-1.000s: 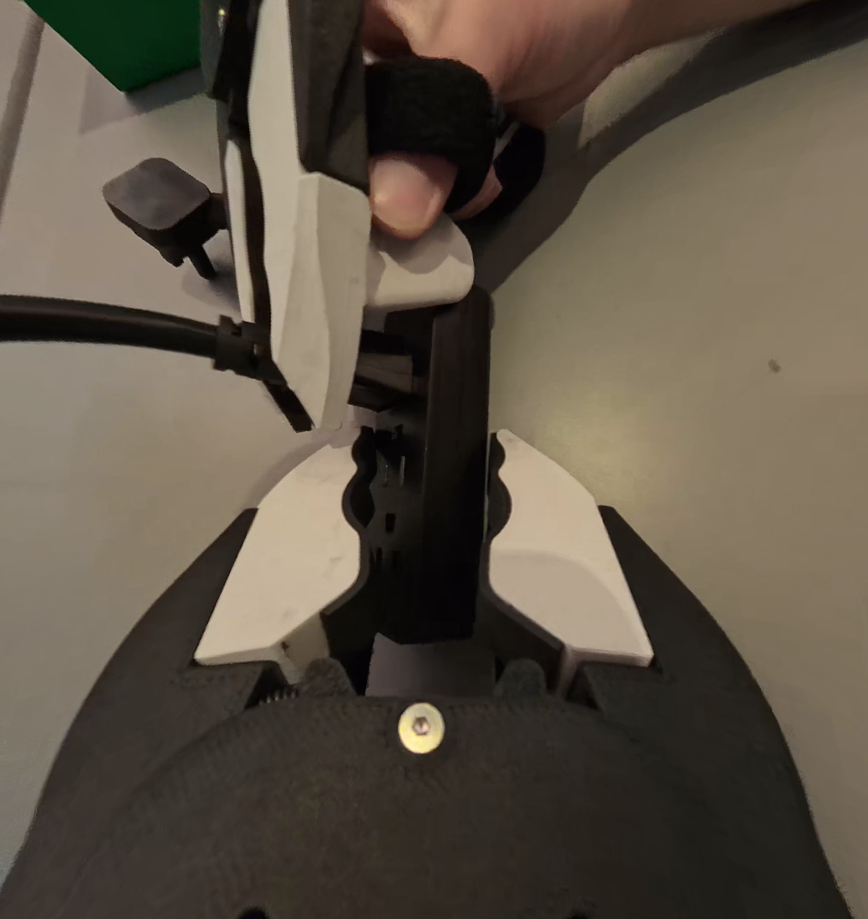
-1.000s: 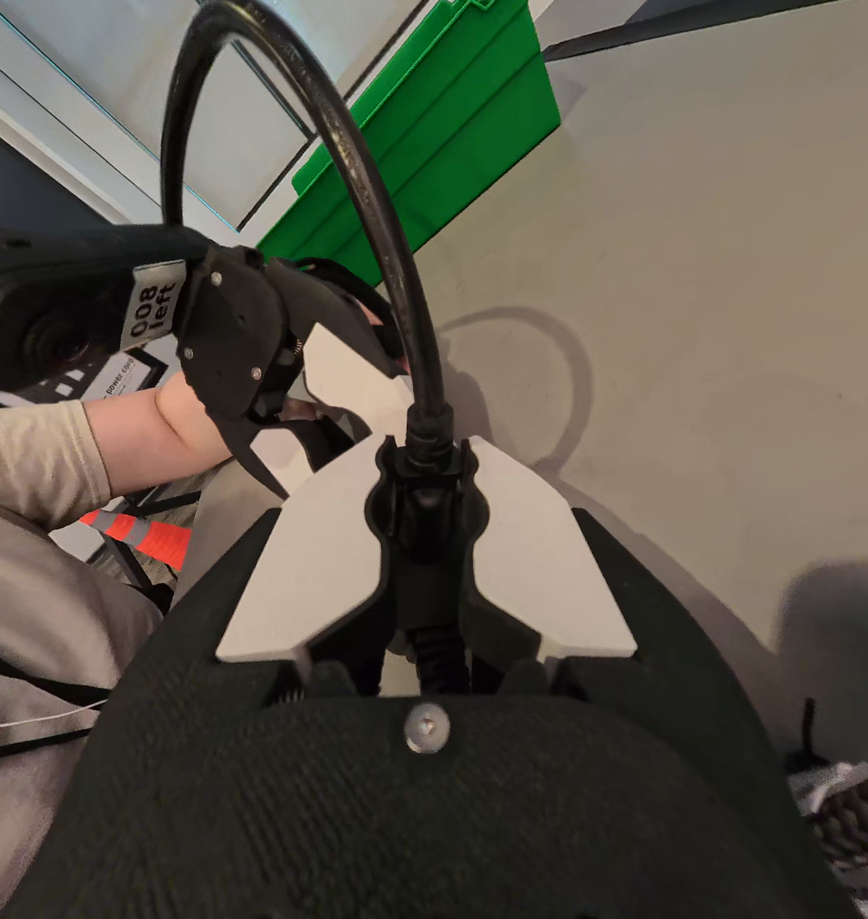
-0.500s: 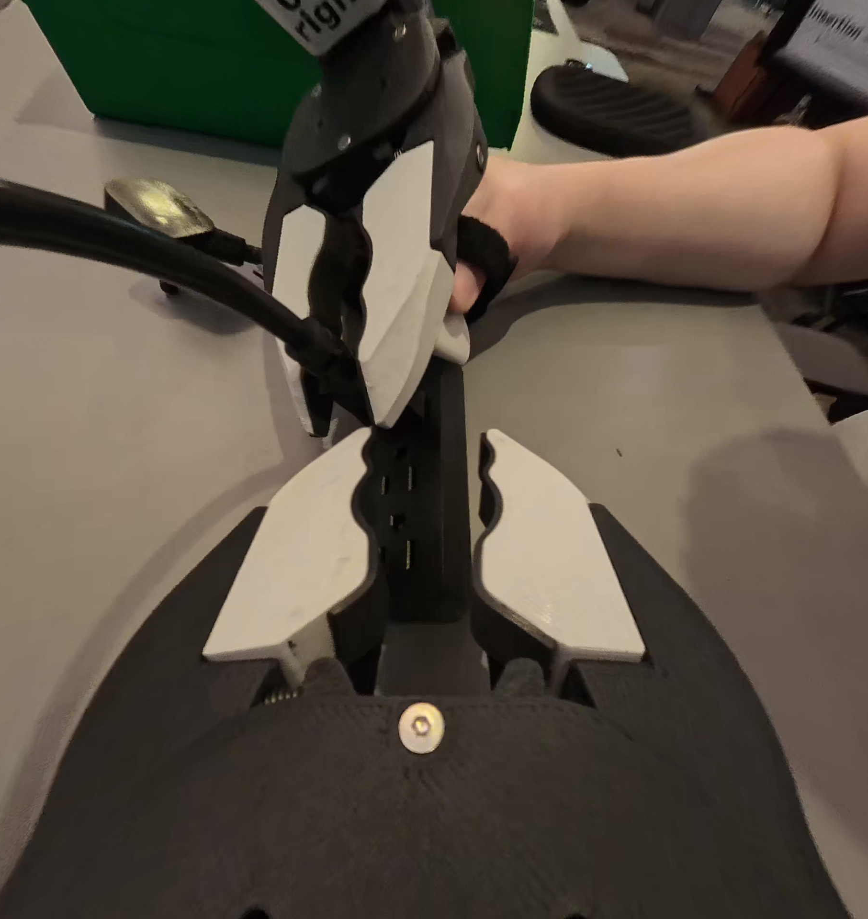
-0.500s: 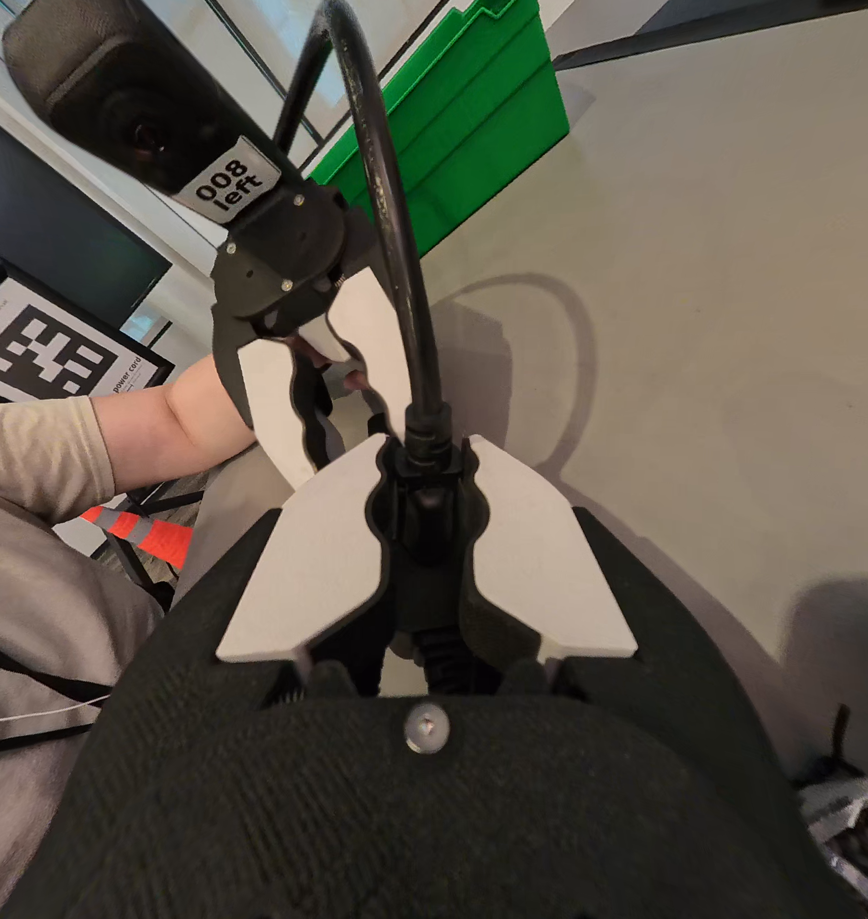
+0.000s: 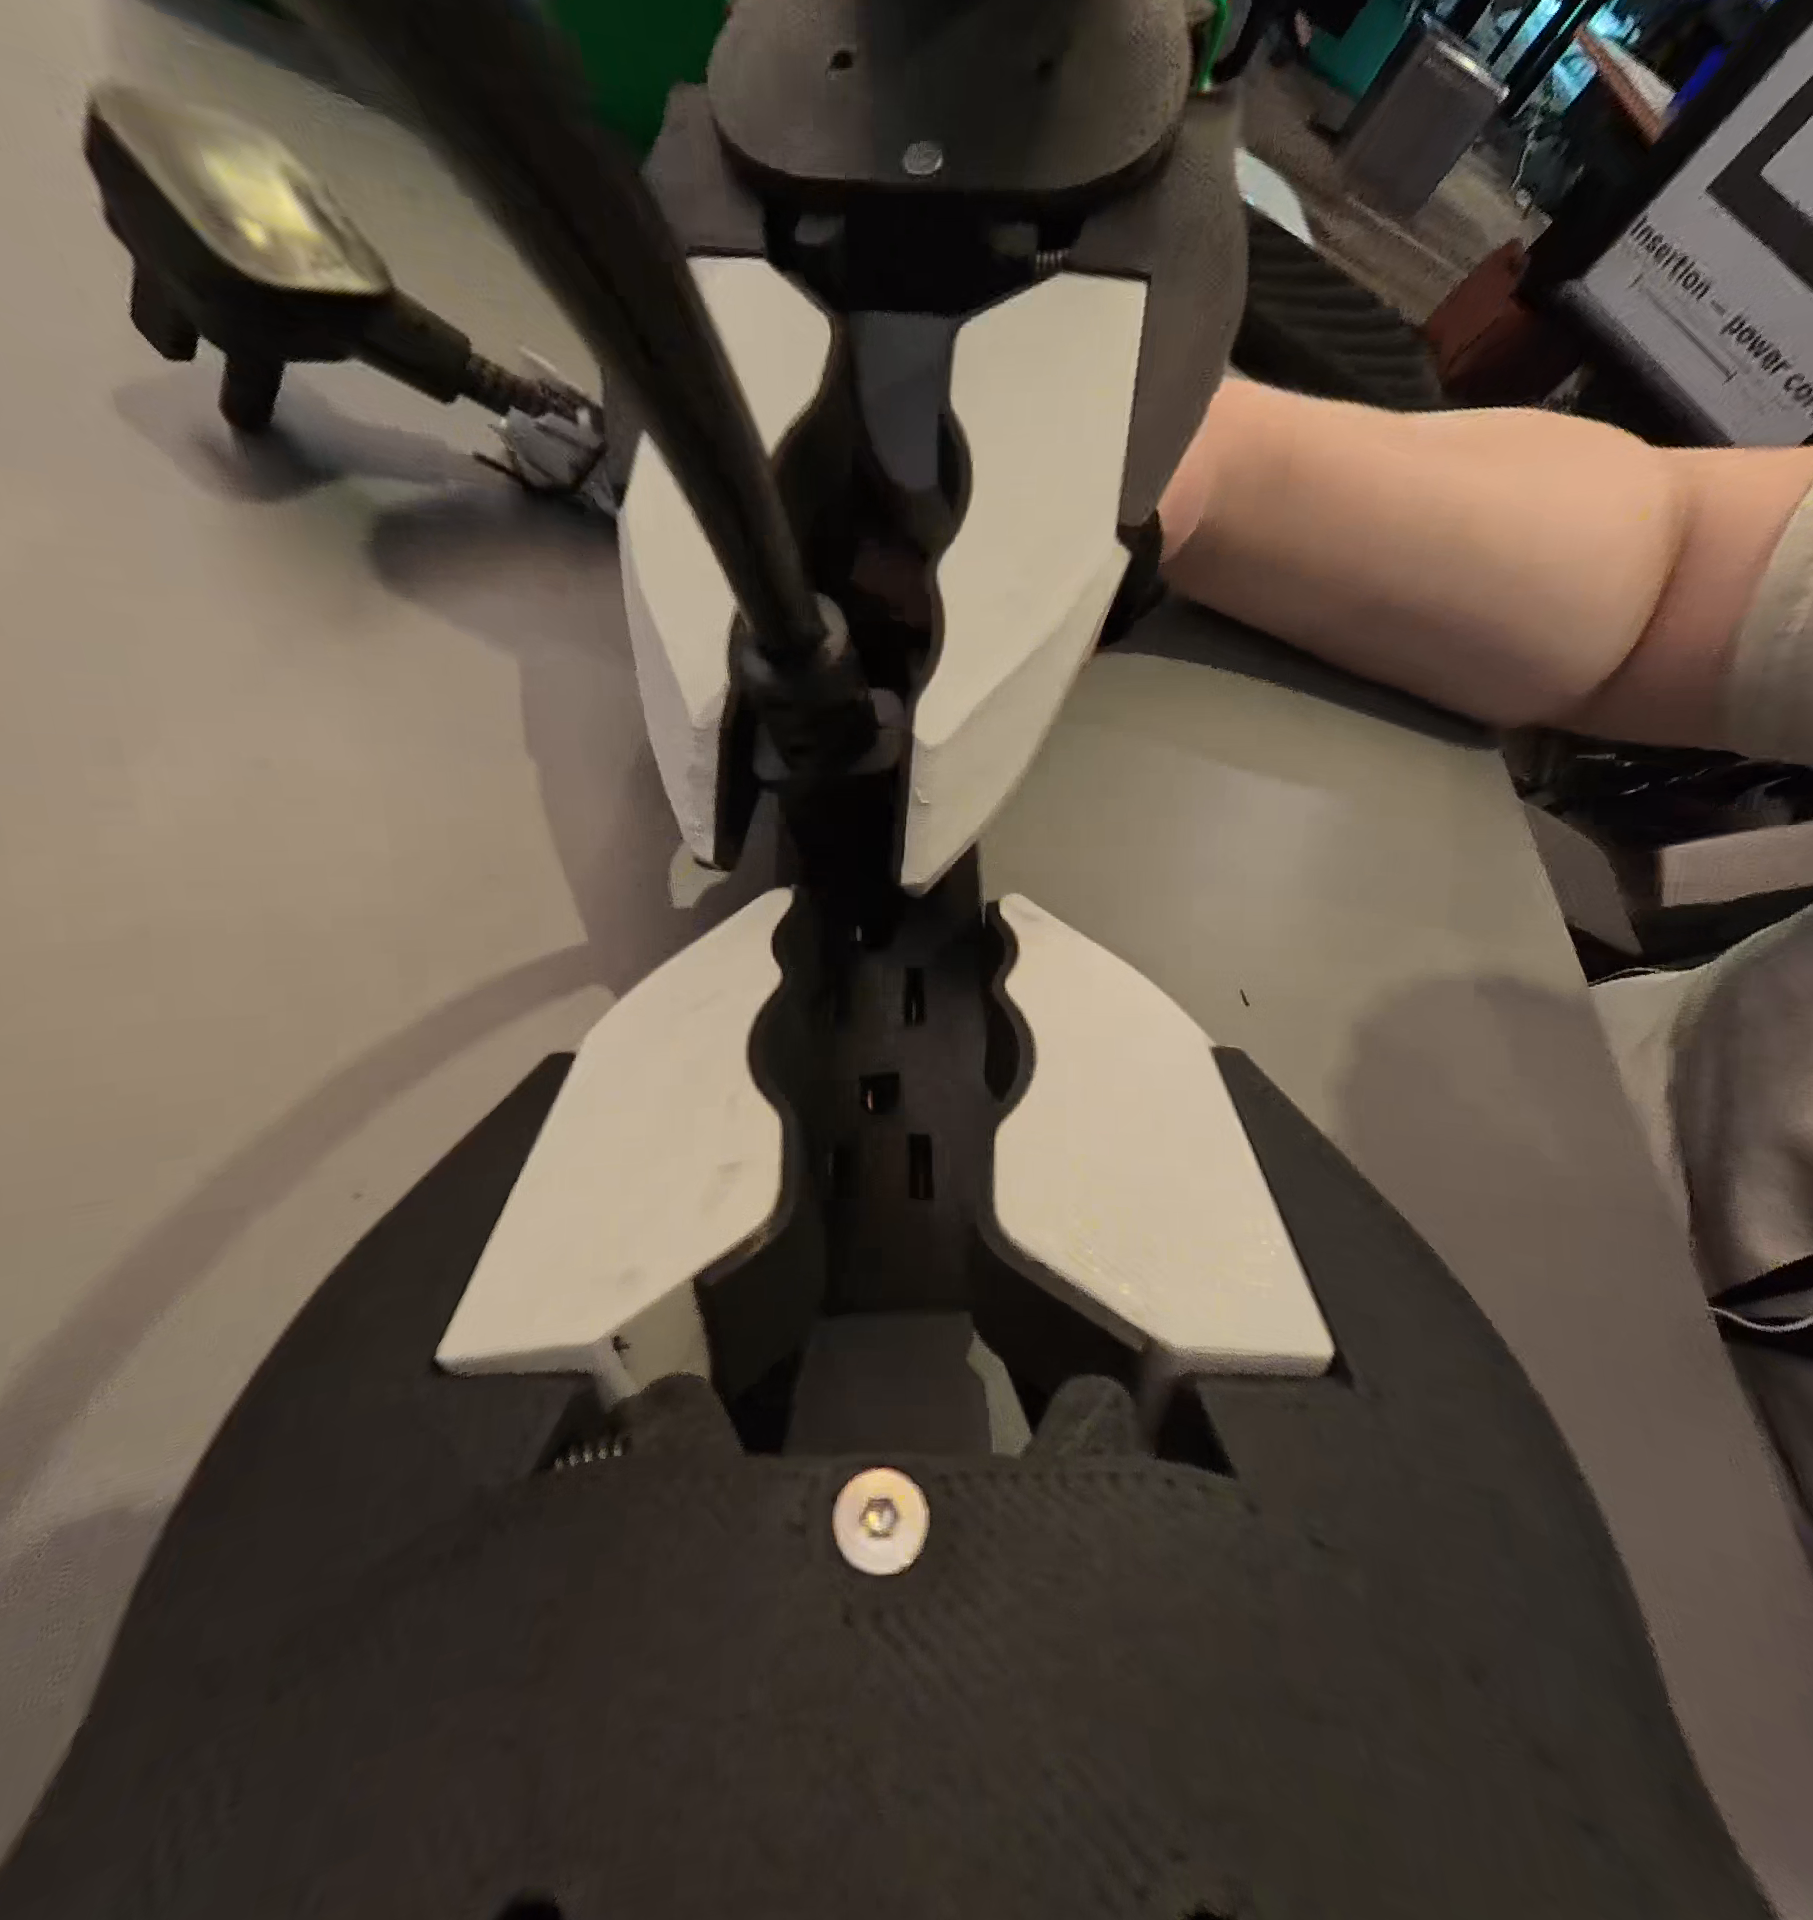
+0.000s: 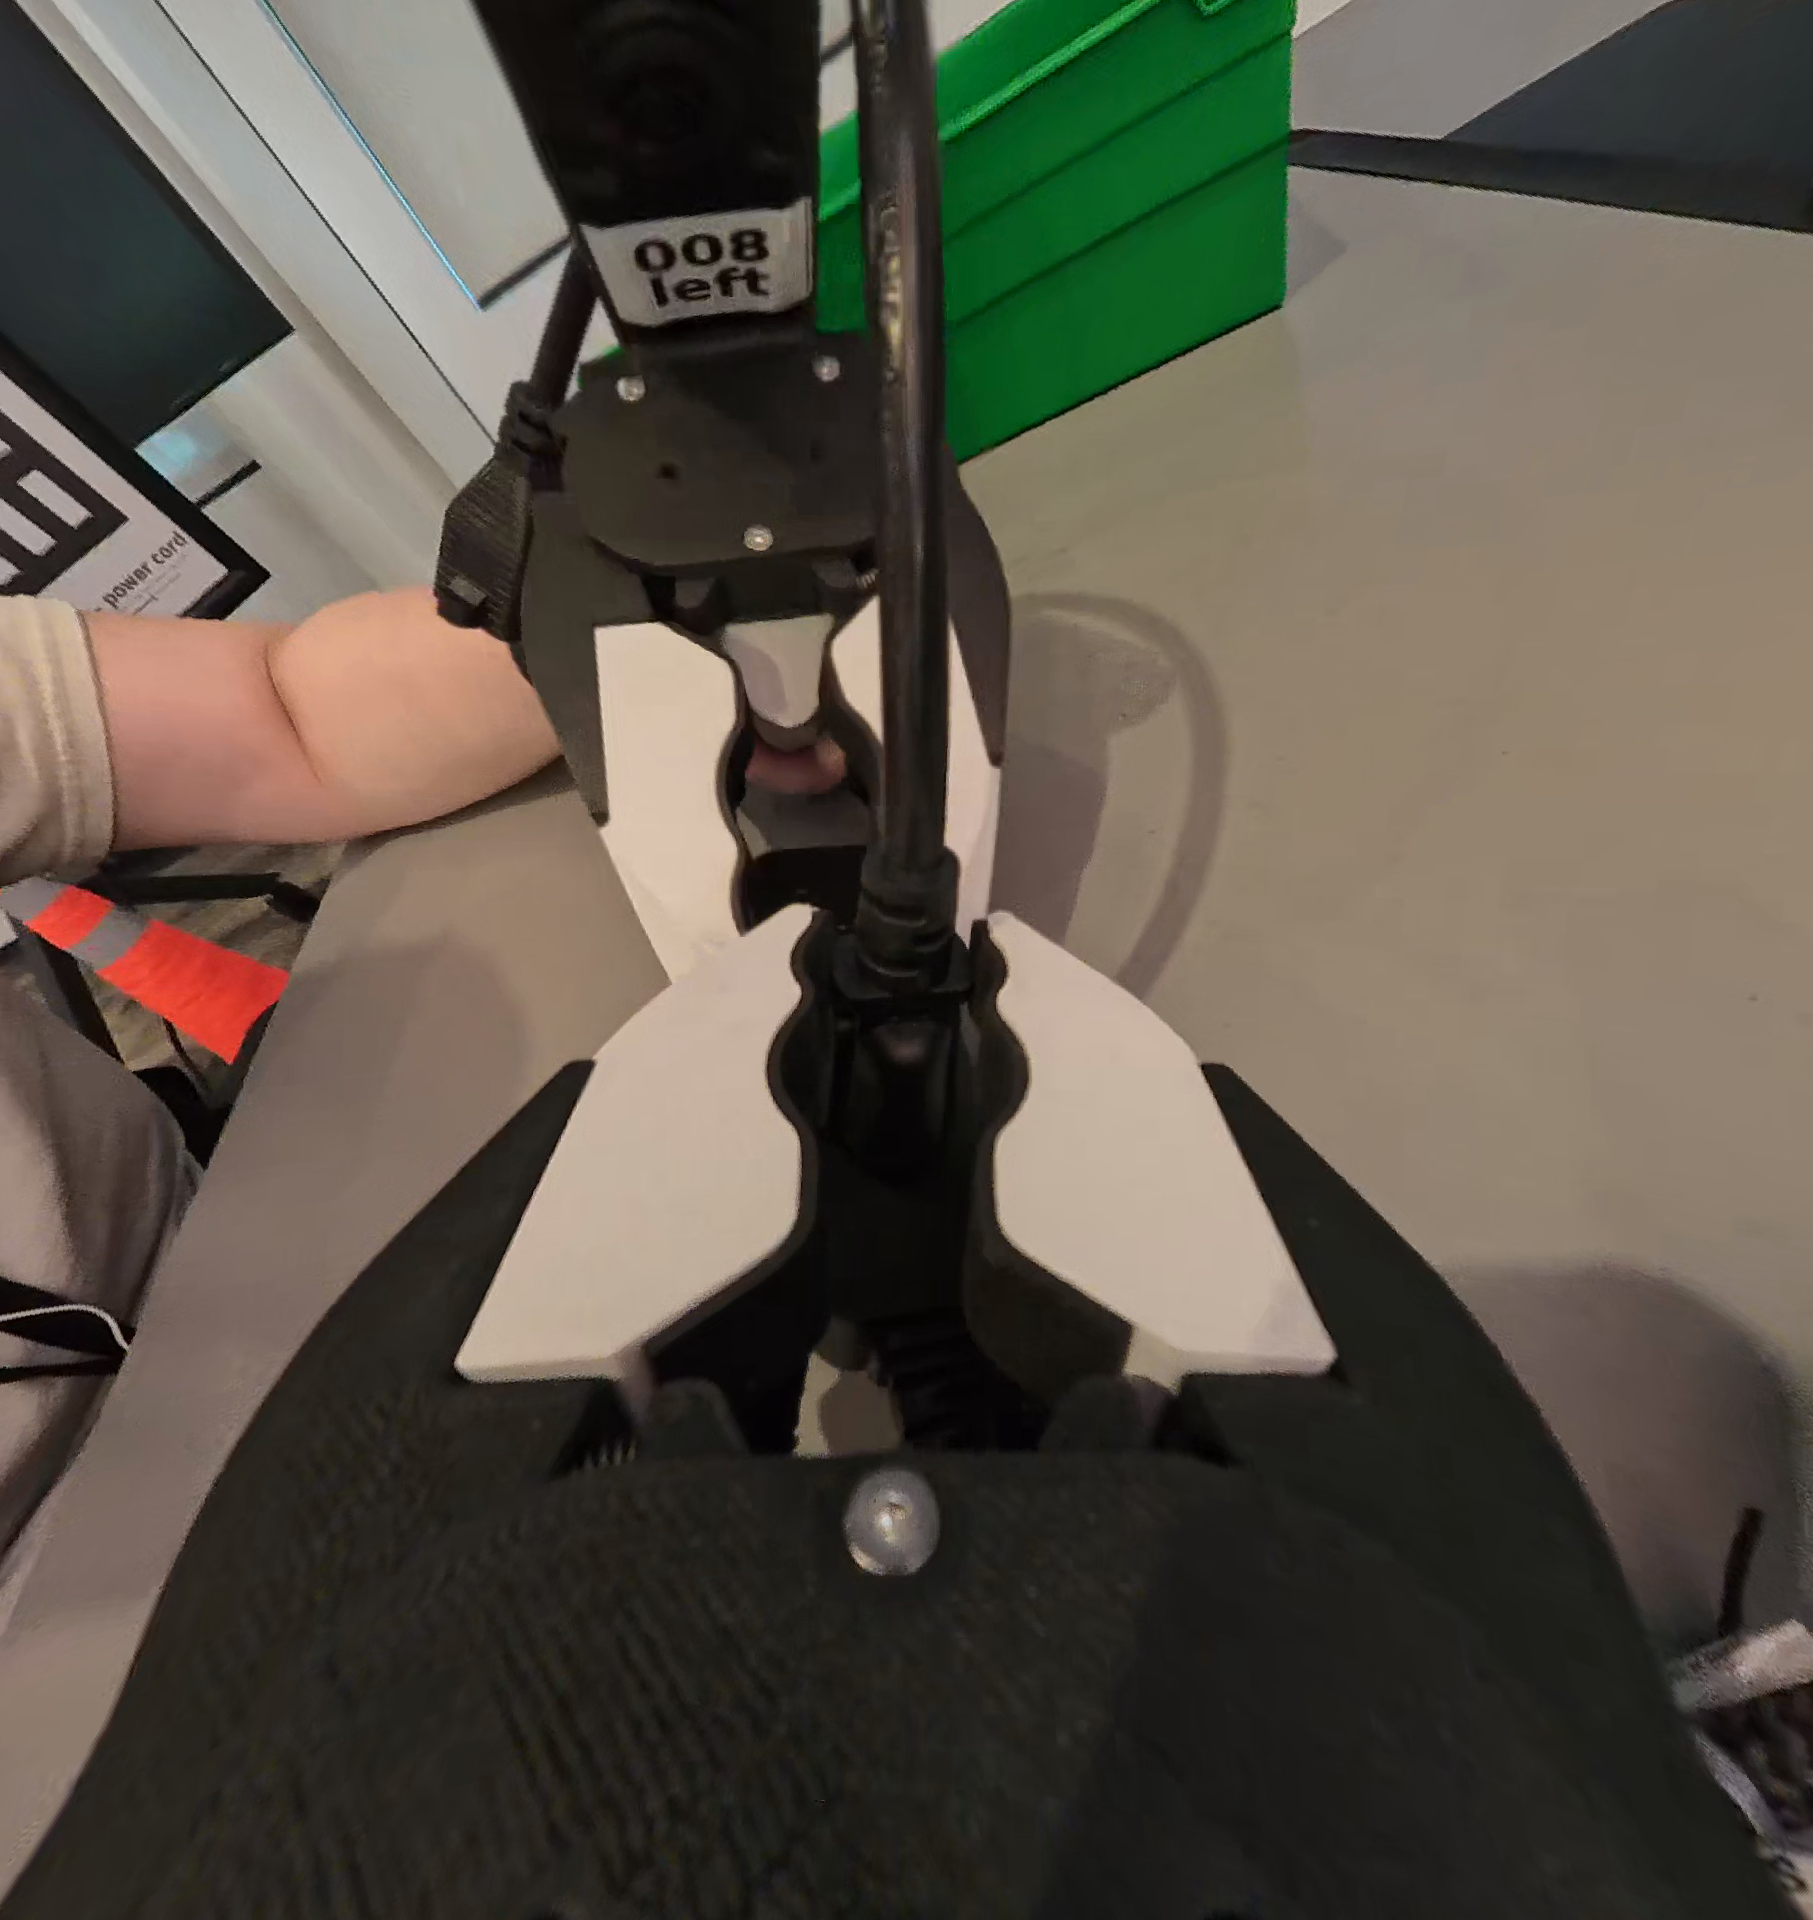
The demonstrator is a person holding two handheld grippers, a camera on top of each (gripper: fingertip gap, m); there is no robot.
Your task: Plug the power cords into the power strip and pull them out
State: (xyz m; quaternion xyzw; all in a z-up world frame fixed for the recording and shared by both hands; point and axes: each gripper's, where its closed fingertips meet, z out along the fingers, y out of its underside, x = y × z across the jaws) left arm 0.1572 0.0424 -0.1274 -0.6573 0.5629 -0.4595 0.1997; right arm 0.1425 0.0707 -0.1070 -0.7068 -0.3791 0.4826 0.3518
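In the left wrist view my left gripper [image 5: 891, 914] is shut on a black power strip [image 5: 881, 1132], whose sockets face the camera. My right gripper [image 5: 819, 868] faces it head-on from the far side. It is shut on a black plug [image 5: 814, 727] with a thick black cord [image 5: 611, 260]. The plug's front meets the strip's far end; the prongs are hidden. In the right wrist view my right gripper [image 6: 897, 925] clamps the plug [image 6: 902, 1060], and the cord [image 6: 907, 468] arches up. The left gripper [image 6: 798, 883] stands just beyond.
A second black plug [image 5: 237, 239] lies on the grey table [image 5: 206, 831] at the far left. A green bin [image 6: 1078, 208] stands at the table's back. A person's forearm [image 5: 1453, 592] rests at the right. A framed sign [image 5: 1775, 229] stands behind. Less than 4 cm separates the two grippers' tips.
Both grippers have swung round until they face each other head-on. The strip has turned so its sockets face the left camera. The plug has stayed at the strip's far end.
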